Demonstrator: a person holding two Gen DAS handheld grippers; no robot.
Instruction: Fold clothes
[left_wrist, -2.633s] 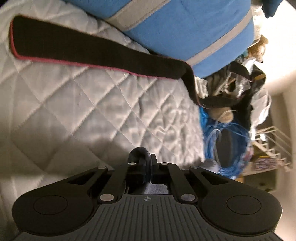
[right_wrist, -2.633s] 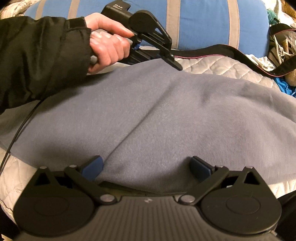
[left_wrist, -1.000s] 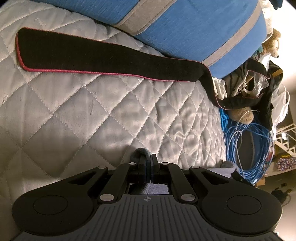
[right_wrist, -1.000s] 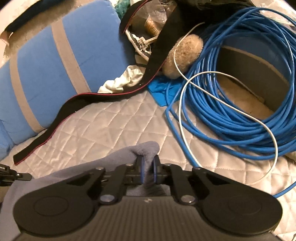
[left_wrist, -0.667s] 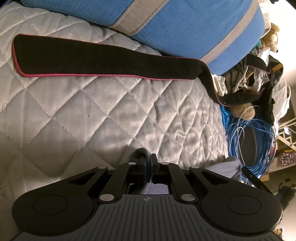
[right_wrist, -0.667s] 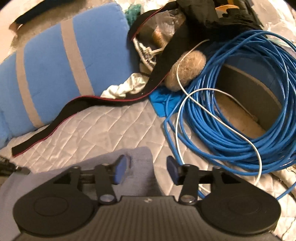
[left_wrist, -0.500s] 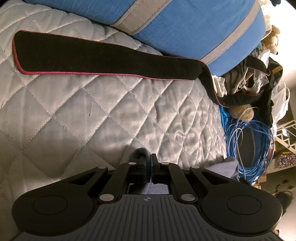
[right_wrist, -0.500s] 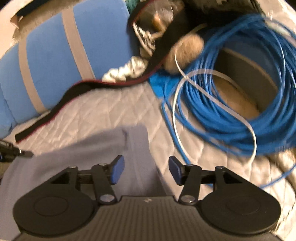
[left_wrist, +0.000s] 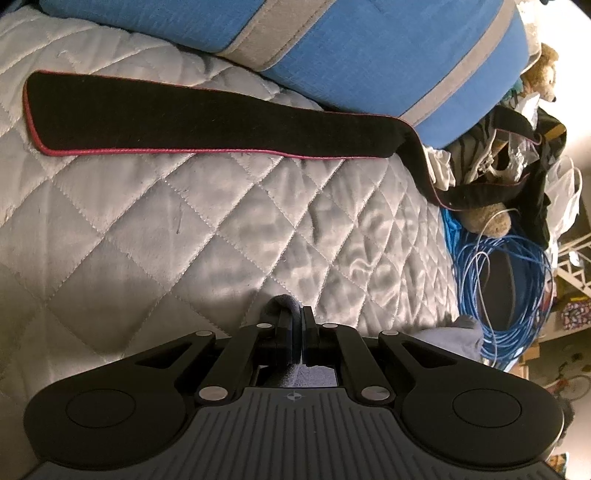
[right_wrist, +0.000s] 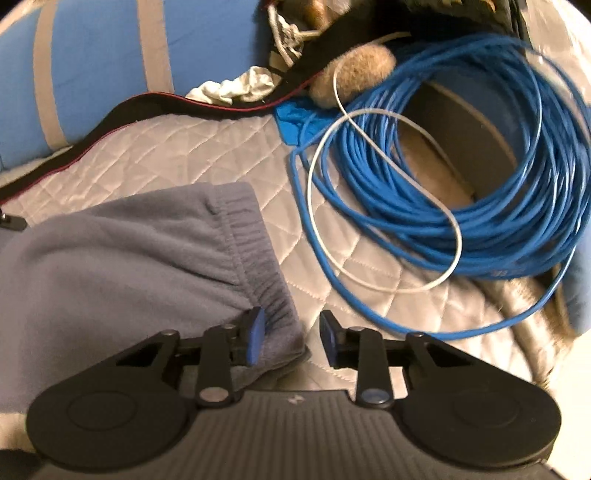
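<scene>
A grey-blue fleece garment (right_wrist: 122, 266) with a ribbed elastic band lies on a white quilted bedspread (left_wrist: 192, 236), which serves as the landmark here. In the right wrist view the garment covers the near left part of the bedspread, its ribbed edge running toward the right gripper (right_wrist: 291, 338). That gripper's jaws have just been closing yet stand apart, unclenched, with the corner of the ribbed band lying between them and the blue pads not pressing on it. In the left wrist view the left gripper (left_wrist: 297, 332) is clenched tight on a small fold of the same grey fabric, low over the near edge of the bedspread. Across the far side of the bedspread lies a long black strap with red piping (left_wrist: 192, 125), and behind it a blue cushion with grey stripes (left_wrist: 362, 51). Off the right edge of the bedspread sits a coil of blue cable (right_wrist: 461, 177) with a white cord (right_wrist: 369, 206) looped over it, beside a tan plush toy (right_wrist: 354, 70) and a heap of clutter
</scene>
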